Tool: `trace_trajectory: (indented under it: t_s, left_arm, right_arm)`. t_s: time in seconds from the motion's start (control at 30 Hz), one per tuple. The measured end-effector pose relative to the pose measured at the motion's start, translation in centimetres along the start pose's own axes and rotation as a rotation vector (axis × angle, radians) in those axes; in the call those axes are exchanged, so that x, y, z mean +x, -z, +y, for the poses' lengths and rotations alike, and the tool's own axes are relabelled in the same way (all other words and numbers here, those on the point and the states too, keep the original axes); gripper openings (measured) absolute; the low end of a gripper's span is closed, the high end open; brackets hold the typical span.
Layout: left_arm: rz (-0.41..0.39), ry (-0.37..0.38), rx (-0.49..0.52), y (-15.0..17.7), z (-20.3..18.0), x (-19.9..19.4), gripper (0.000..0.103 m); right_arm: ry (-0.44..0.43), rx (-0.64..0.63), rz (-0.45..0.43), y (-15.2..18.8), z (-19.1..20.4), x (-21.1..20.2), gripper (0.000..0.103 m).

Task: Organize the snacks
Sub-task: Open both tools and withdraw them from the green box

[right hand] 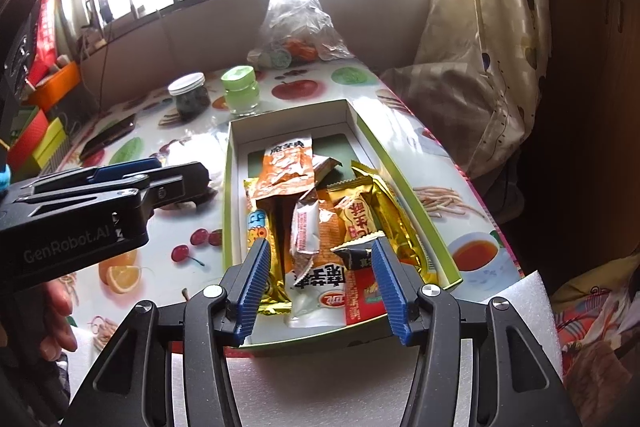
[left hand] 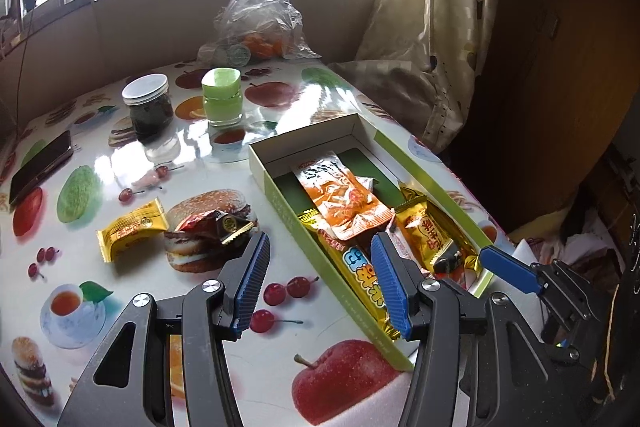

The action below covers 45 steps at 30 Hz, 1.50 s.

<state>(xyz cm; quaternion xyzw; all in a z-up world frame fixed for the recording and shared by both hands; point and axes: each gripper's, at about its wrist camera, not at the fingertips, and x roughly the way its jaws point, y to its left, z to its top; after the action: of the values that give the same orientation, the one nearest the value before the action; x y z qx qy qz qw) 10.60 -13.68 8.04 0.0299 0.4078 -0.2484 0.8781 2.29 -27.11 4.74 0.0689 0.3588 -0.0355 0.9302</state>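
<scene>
A long green box (left hand: 280,205) with a white inside lies on the fruit-print table and holds several snack packets. Among them are an orange pouch (left hand: 340,199), a gold packet (left hand: 430,239) and a yellow bar (left hand: 360,273). Two packets lie loose left of the box, one yellow (left hand: 132,229) and one red and dark (left hand: 212,227). My left gripper (left hand: 320,267) hovers open over the box's left wall, holding nothing. My right gripper (right hand: 320,255) stands open above the packets at the near end of the box (right hand: 226,211). One of its blue fingers (left hand: 504,265) shows by the box's near right corner.
At the back of the table stand a dark jar with a white lid (left hand: 146,105) and a green jar (left hand: 222,97). Behind them is a clear plastic bag (left hand: 256,23). A phone (left hand: 40,163) lies at the left edge. A curtain (left hand: 432,27) hangs on the right.
</scene>
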Motion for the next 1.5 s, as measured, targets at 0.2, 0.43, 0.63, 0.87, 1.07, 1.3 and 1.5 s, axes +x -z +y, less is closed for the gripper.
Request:
trace_trajectory:
  t_s: [0.2,0.43,0.63,0.87,1.07,1.3,1.5]
  left_arm:
    - [-0.02,-0.03,-0.012,0.9,1.4,-1.3,0.054]
    - [-0.02,-0.044,-0.047,2.0,3.3,-2.4,0.054]
    - [-0.023,-0.085,-0.093,3.1,6.2,-3.2,0.054]
    - [-0.018,-0.139,-0.15,3.6,9.7,-3.4,0.054]
    - [-0.009,-0.151,-0.186,4.0,11.5,-3.1,0.054]
    - [0.003,-0.162,-0.205,4.2,13.2,-2.5,0.054]
    - [0.021,-0.168,-0.21,3.9,14.7,-1.8,0.054]
  right_arm:
    - [-0.016,-0.024,-0.003,0.0,1.5,-0.1,0.052]
    - [-0.035,-0.053,-0.002,-0.1,3.2,0.0,0.052]
    - [-0.063,-0.08,0.004,-0.6,5.1,0.8,0.052]
    - [-0.103,-0.122,0.01,-1.7,7.5,2.2,0.052]
    - [-0.122,-0.158,0.019,-2.4,9.0,3.5,0.052]
    - [-0.196,-0.183,0.055,-3.8,10.1,5.7,0.052]
    - [-0.192,-0.275,0.07,-4.7,12.1,7.6,0.052]
